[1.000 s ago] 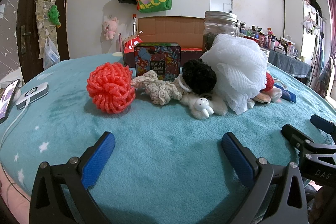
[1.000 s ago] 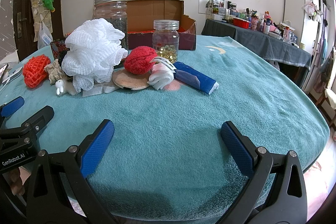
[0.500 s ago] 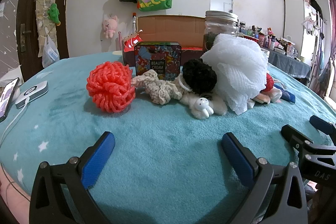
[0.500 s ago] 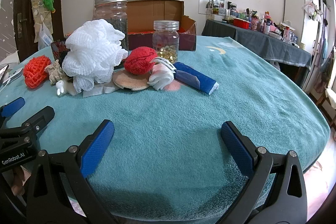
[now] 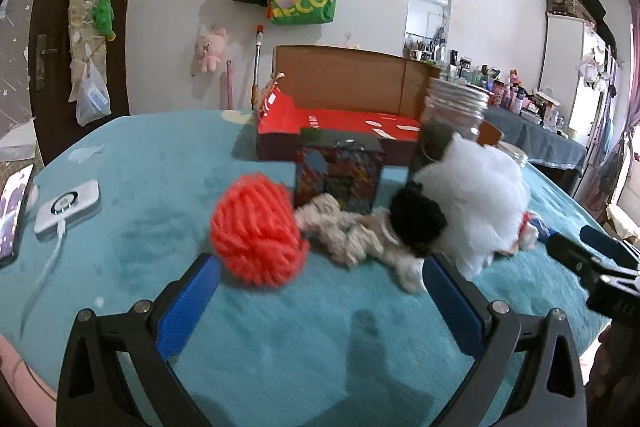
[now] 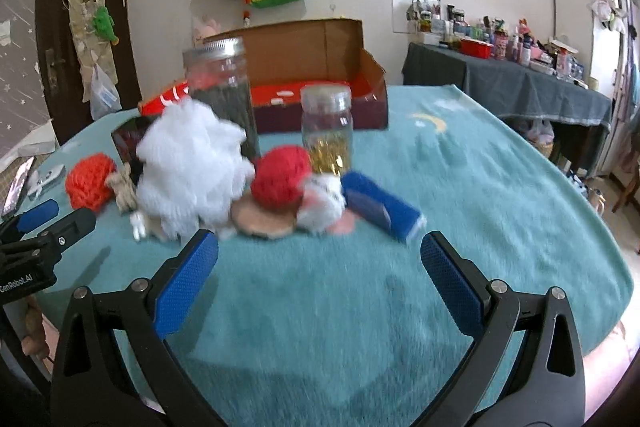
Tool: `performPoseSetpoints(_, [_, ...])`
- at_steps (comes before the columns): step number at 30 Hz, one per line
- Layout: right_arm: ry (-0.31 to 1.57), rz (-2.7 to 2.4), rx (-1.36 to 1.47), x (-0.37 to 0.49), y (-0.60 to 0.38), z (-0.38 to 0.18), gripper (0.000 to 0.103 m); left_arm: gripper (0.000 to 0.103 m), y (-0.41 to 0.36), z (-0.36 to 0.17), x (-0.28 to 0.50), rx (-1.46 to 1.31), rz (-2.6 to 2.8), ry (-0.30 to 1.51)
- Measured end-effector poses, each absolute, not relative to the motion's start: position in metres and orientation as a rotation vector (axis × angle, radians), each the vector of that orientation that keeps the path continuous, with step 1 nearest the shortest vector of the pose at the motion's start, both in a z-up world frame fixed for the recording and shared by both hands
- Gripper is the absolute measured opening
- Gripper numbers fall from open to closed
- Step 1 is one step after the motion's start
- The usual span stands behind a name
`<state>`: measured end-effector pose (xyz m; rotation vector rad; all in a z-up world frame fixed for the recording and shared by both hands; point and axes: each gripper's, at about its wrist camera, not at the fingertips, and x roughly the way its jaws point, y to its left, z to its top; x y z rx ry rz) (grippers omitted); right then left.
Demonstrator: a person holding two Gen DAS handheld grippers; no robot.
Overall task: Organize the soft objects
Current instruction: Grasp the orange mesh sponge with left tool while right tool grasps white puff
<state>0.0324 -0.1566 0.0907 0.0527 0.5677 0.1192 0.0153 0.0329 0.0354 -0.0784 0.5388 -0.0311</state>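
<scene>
Soft things lie in a pile on the teal blanket. An orange knitted ball (image 5: 258, 231) (image 6: 89, 185) is at the left, then a beige crochet piece (image 5: 340, 227), a black pompom (image 5: 416, 217), a white mesh puff (image 5: 480, 195) (image 6: 192, 171), a red knitted ball (image 6: 282, 181) and a blue roll (image 6: 380, 207). My left gripper (image 5: 318, 291) is open and empty, just in front of the orange ball. My right gripper (image 6: 318, 267) is open and empty, just in front of the red ball.
An open cardboard box (image 5: 352, 111) (image 6: 320, 83) stands behind the pile. A printed tin (image 5: 338, 171), a tall jar (image 6: 222, 87) and a small jar (image 6: 327, 129) stand by the pile. A phone (image 5: 12, 215) and a white device (image 5: 68, 209) lie at the left.
Both grippers have risen and moved forward toward the pile, so the objects now sit close to the fingertips. Both stay open. The objects have not moved.
</scene>
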Motion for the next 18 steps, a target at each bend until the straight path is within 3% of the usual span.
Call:
performPoseSetpoints(13, [0.571,0.329,0.017,0.080,-0.117,0.120,0.103,0.103,0.075,0.046,0.064,-0.064,0.010,0.640])
performPoseSetpoints(15, [0.595,0.356,0.005,0.089,-0.109,0.118,0.103,0.100,0.078,0.042,0.070,-0.069,0.007,0.664])
performPoseSetpoints(18, [0.646,0.424,0.013,0.099,-0.102,0.113,0.103,0.081,0.081,0.036,0.078,-0.083,-0.024,0.714])
